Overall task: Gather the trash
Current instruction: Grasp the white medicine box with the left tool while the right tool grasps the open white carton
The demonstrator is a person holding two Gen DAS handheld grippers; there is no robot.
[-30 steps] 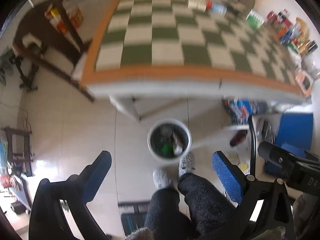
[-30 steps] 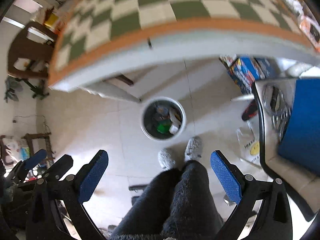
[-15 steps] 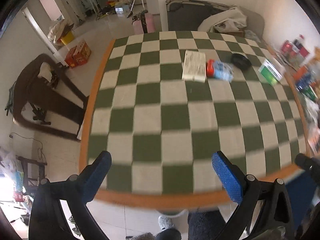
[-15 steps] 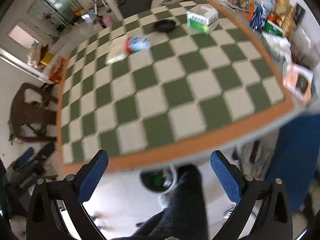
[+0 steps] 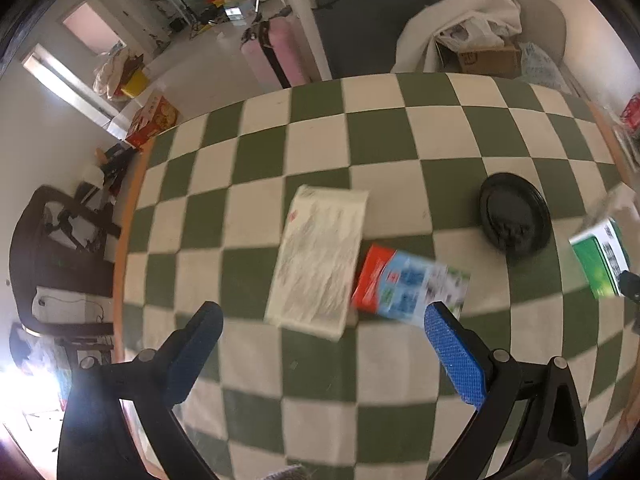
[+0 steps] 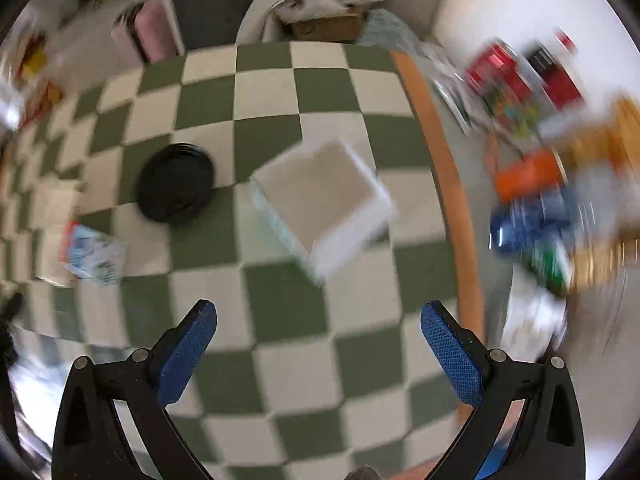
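My left gripper [image 5: 320, 320] is open and empty above the green-and-white checkered table [image 5: 312, 364]. Just ahead of it lie a flat white packet [image 5: 320, 256] and a red-and-blue packet [image 5: 408, 284], side by side. A black round lid [image 5: 514, 216] lies farther right, and a green-and-white box [image 5: 600, 260] stands at the right edge. My right gripper [image 6: 318, 324] is open and empty over the table, with the white-topped box [image 6: 324, 200] ahead of it. The black lid [image 6: 176, 182] and the red-and-blue packet [image 6: 94, 254] lie to its left.
The table's orange edge [image 6: 448, 184] runs along the right. Beyond it sits a blurred pile of cans and snack packets [image 6: 536, 152]. A dark chair [image 5: 60, 252] stands left of the table. A pink suitcase [image 5: 276, 52] and a covered bed [image 5: 440, 28] stand behind it.
Both grippers have swung up from the floor bin and forward over the table. The packets, lid and box are much closer now. Both stay open.
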